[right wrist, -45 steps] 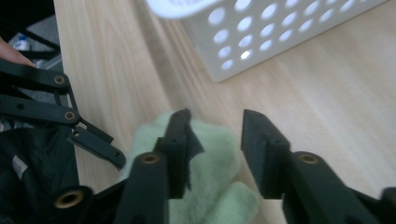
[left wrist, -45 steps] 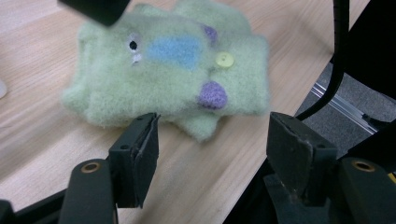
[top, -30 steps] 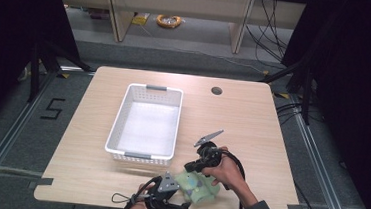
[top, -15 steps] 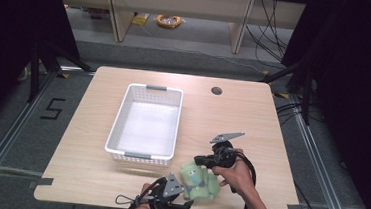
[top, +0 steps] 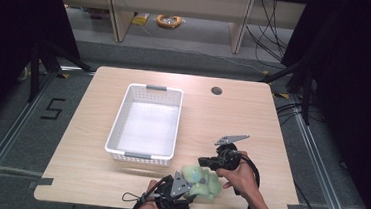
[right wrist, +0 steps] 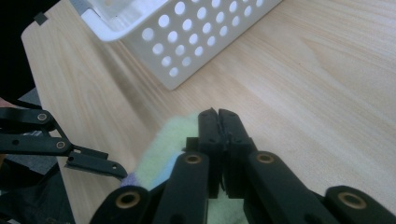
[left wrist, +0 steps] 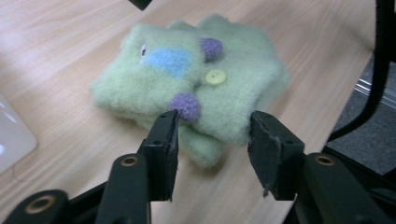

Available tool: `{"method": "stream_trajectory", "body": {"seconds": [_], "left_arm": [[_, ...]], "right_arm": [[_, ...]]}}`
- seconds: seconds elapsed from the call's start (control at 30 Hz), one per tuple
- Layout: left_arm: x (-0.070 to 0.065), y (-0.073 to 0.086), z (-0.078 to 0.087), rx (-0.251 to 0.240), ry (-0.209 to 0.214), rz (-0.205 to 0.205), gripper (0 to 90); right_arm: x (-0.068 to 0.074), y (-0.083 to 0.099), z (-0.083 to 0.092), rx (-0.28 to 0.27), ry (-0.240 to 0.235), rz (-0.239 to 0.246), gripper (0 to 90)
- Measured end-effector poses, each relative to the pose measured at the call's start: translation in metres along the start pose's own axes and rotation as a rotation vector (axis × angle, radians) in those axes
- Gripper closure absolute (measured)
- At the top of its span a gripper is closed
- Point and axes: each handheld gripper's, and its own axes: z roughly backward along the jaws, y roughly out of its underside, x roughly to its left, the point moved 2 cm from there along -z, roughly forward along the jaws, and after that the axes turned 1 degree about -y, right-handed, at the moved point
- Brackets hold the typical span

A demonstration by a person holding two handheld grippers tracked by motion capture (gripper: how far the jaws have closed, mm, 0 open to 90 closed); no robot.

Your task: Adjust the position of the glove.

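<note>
The green felt toy lies folded on the table, near the front edge and just in front of the white basket. It has a blue patch, two purple balls and a yellow button on the top side.

The left gripper is at the near edge of the toy. Its jaws stand apart on both sides of the lower corner. They have just been closing, and the toy is between them, but the pads do not press the felt yet: the right pad is clearly free and the left one only comes close to the purple ball. In the high view the left gripper sits at the front edge of the table, in about the same place as one second ago.

The right gripper has its jaws together with nothing between them. In the high view the right gripper is now just beside the toy, on its far right side; one second ago it was over the toy, more to the left.

I judge that the right hand gives the toy over, and the left one is about to take it, probably for the basket. The grip is only on a corner, so the felt may unfold when lifted.
</note>
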Motion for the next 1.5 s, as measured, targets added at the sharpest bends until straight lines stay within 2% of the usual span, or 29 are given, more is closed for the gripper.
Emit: {"method": "stream_trajectory", "body": {"seconds": [0.03,0.07,0.1,0.13,0.2,0.23,0.27,0.33,0.43,0.47,0.5,0.57,0.6,0.73,0.8,0.83,0.9,0.93,1.07,1.13,1.17,1.2,1.23,1.27,1.33,1.37,1.43,1.47,1.5], "left_arm": [[0.0,0.0,0.0,0.0,0.0,0.0,55.2],[0.003,0.0,0.0,0.015,-0.034,-0.019,56.1],[0.004,-0.001,0.0,0.007,-0.038,-0.032,57.7],[0.004,0.0,-0.001,0.004,-0.032,-0.006,60.8],[0.005,-0.001,-0.001,0.0,-0.031,-0.026,65.4],[0.004,0.0,-0.002,-0.015,-0.027,0.007,67.4],[0.004,0.0,-0.002,-0.015,-0.027,0.007,69.5],[0.008,-0.001,-0.002,0.0,-0.018,-0.039,72.1],[0.007,0.0,-0.002,0.0,-0.015,-0.013,79.9],[0.01,-0.001,-0.001,-0.008,-0.054,-0.028,79.9],[0.012,0.0,-0.001,0.011,-0.055,-0.021,83.1],[0.015,0.0,-0.002,0.018,-0.056,-0.045,84.4],[0.015,0.001,-0.002,0.018,-0.056,-0.024,84.9],[0.016,0.0,-0.001,0.01,-0.04,-0.024,86.2],[0.017,-0.001,0.001,0.008,-0.04,-0.033,86.5],[0.016,-0.001,0.001,-0.002,-0.041,-0.03,86.5],[0.017,-0.001,0.002,0.005,-0.038,-0.031,86.6],[0.018,-0.002,0.002,-0.012,-0.039,-0.032,86.7],[0.022,-0.002,0.005,-0.007,-0.041,-0.019,86.7],[0.023,-0.002,0.005,-0.003,-0.046,-0.027,86.7],[0.023,-0.001,0.004,-0.004,-0.049,-0.014,86.7],[0.023,-0.001,0.004,-0.004,-0.049,-0.014,86.7],[0.023,-0.002,0.005,-0.006,-0.044,-0.03,86.7],[0.021,-0.001,0.005,-0.009,-0.038,-0.006,86.7],[0.023,-0.002,0.007,-0.004,-0.04,-0.022,86.8],[0.023,-0.003,0.007,-0.015,-0.034,-0.004,86.8],[0.026,-0.004,0.01,-0.007,-0.043,-0.028,86.8],[0.029,-0.006,0.014,-0.023,-0.047,-0.013,86.8],[0.031,-0.008,0.016,-0.034,-0.046,-0.013,86.9]], "right_arm": [[0.0,0.0,0.0,0.0,0.0,0.0,87.1],[0.001,0.001,-0.002,0.02,0.015,-0.001,84.0],[0.003,0.002,-0.002,0.031,0.012,-0.034,82.9],[0.002,0.003,-0.003,0.034,0.013,-0.011,82.3],[0.001,0.004,-0.003,0.04,0.008,-0.004,82.0],[0.004,0.005,-0.002,0.046,0.006,0.0,80.0],[0.004,0.005,-0.002,0.046,0.006,0.0,80.0],[0.002,0.004,0.002,0.032,0.031,0.019,77.9],[0.0,0.003,0.009,0.042,0.06,-0.003,73.8],[-0.003,0.003,0.01,0.048,0.071,0.028,71.9],[-0.007,0.005,0.012,0.048,0.118,0.047,67.5],[-0.01,0.007,0.014,0.069,0.117,0.044,64.4],[-0.012,0.007,0.015,0.074,0.122,0.046,61.2],[-0.019,0.005,0.011,0.049,0.088,0.022,55.2],[-0.025,0.003,0.008,0.071,0.07,0.02,53.8],[-0.025,0.003,0.005,0.085,0.052,-0.021,52.1],[-0.029,0.001,0.002,0.083,0.046,-0.015,50.9],[-0.034,0.0,-0.004,0.088,0.016,-0.043,48.5],[-0.039,0.001,-0.014,0.125,-0.031,-0.072,52.4],[-0.037,0.004,-0.015,0.12,-0.034,-0.086,61.1],[-0.034,0.005,-0.015,0.137,-0.054,-0.121,67.4],[-0.038,0.006,-0.016,0.114,-0.04,-0.073,73.2],[-0.038,0.006,-0.016,0.114,-0.04,-0.073,73.2],[-0.037,0.006,-0.015,0.11,-0.06,-0.069,79.2],[-0.033,0.006,-0.012,0.104,-0.04,-0.055,82.2],[-0.03,0.005,-0.01,0.096,-0.023,-0.036,82.7],[-0.027,0.003,-0.007,0.083,-0.017,-0.026,83.0],[-0.018,0.002,0.004,0.069,0.01,0.0,83.1],[-0.011,0.001,0.01,0.057,0.019,-0.014,83.1]]}}
